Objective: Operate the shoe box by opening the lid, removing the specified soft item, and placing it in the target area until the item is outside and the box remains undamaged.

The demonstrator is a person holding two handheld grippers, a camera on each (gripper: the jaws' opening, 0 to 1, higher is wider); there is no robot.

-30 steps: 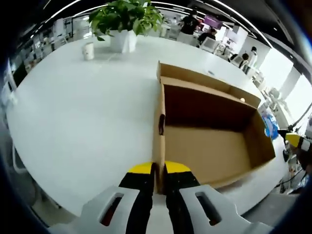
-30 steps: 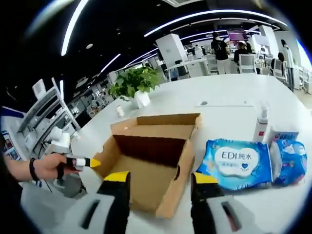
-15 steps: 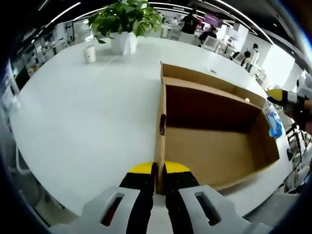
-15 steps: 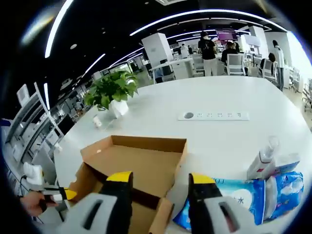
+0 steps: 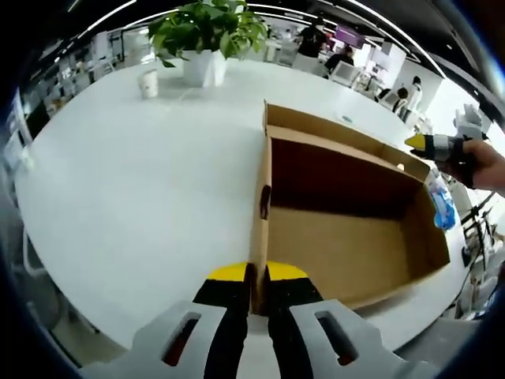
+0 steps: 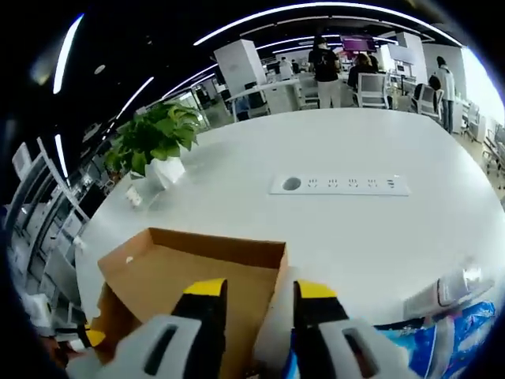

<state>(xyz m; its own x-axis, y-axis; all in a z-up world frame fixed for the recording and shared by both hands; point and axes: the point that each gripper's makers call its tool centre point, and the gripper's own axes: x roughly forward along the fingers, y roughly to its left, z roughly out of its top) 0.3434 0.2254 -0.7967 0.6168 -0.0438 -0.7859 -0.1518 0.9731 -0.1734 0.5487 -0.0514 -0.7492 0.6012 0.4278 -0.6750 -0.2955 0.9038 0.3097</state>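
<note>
An open brown cardboard shoe box point(image 5: 347, 237) lies on the white table, its inside bare. My left gripper point(image 5: 256, 278) is shut on the box's near side wall. The lid flap point(image 5: 339, 126) stands along the far side. My right gripper point(image 5: 426, 144), held by a hand point(image 5: 483, 162), hovers at the flap's far right corner. In the right gripper view, my right gripper point(image 6: 259, 294) is open, its jaws on either side of the lid flap's point(image 6: 197, 260) right edge. The soft blue wipes pack point(image 6: 465, 335) lies on the table right of the box, also visible as the blue pack point(image 5: 442, 205).
A potted plant point(image 5: 207, 31) and a paper cup point(image 5: 147, 83) stand at the table's far side. A white power strip point(image 6: 339, 185) lies beyond the box. A white bottle point(image 6: 450, 288) is beside the wipes. People sit at desks in the background.
My right gripper has moved from beside the box to over the lid flap's far corner, and its jaws stand closer together. My left gripper still holds the box wall.
</note>
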